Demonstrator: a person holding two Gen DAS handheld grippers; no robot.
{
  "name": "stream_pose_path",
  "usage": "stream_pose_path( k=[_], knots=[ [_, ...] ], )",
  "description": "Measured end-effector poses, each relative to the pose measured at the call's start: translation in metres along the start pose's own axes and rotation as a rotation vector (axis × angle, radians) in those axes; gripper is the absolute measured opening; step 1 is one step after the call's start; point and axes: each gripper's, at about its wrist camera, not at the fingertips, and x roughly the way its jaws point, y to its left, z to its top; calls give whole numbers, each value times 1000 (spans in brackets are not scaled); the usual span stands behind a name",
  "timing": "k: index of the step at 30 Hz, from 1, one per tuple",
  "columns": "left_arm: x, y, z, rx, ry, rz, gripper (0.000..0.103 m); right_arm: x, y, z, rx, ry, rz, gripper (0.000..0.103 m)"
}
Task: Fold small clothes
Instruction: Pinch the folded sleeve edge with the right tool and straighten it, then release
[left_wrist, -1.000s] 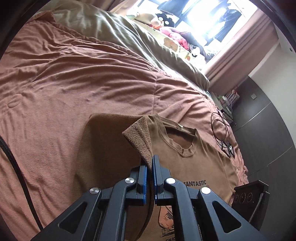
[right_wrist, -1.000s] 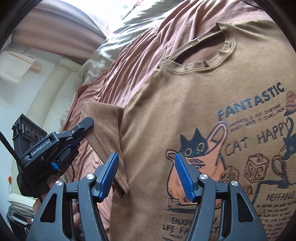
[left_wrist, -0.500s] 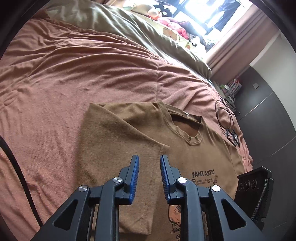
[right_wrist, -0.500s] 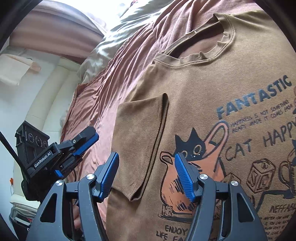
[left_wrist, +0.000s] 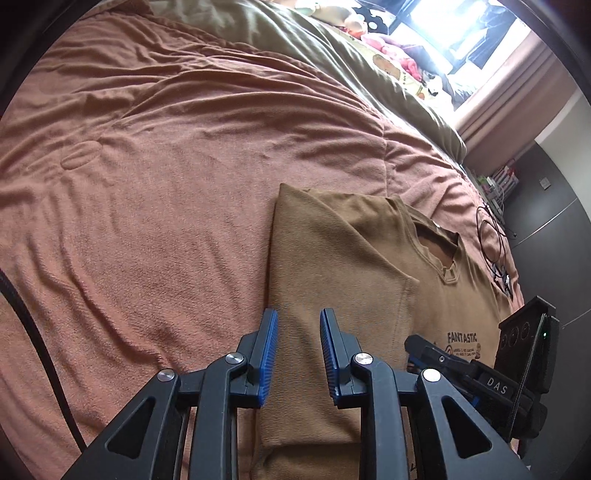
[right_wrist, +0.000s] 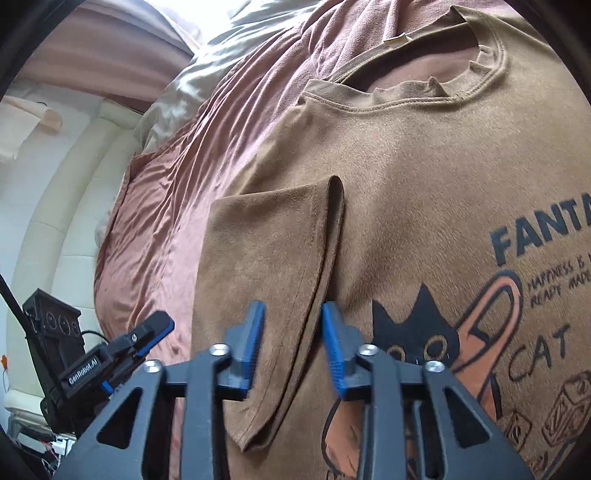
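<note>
A brown T-shirt (left_wrist: 332, 258) with a cat print lies face up on the pinkish-brown bedspread (left_wrist: 166, 184). Its sleeve (right_wrist: 266, 240) is folded inward and lies flat on the T-shirt (right_wrist: 424, 184). My left gripper (left_wrist: 299, 317) hovers over the shirt's folded left edge, a little open, with nothing held. My right gripper (right_wrist: 293, 308) is just above the sleeve's hem, and its jaws are closing. The hem runs between them, and the pads do not press it. Each gripper shows in the other's view: the right gripper (left_wrist: 424, 347) and the left gripper (right_wrist: 155, 325).
An olive quilt (left_wrist: 295, 48) covers the far side of the bed under a bright window. A coiled black cable (left_wrist: 491, 240) lies on the bedspread beyond the collar. A cream padded headboard (right_wrist: 62, 203) stands at the left.
The left gripper let go of the sleeve and opened; the sleeve now lies folded flat on the shirt. The left gripper sank to the shirt's left edge. The right jaws narrowed over the hem.
</note>
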Motion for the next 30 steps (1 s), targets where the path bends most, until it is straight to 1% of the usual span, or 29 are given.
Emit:
stream_pose_path(
  k=[2, 6, 9, 12, 16, 30],
  knots=[
    [4, 5, -2, -7, 13, 10, 24, 0, 3, 3, -10, 3, -12, 0],
    [11, 9, -8, -3, 26, 22, 24, -19, 13, -2, -38, -34, -23, 0],
    [16, 8, -11, 1, 32, 26, 24, -26, 19, -8, -54, -35, -43, 0],
    [21, 5, -14, 7, 39, 15, 24, -27, 20, -13, -37, -22, -62, 0],
    [27, 1, -14, 21, 46, 31, 25, -30, 13, -18, 15, -7, -64, 0],
    [43, -5, 1, 38, 53, 61, 24, -25, 6, -16, 34, -7, -92, 0]
  ],
)
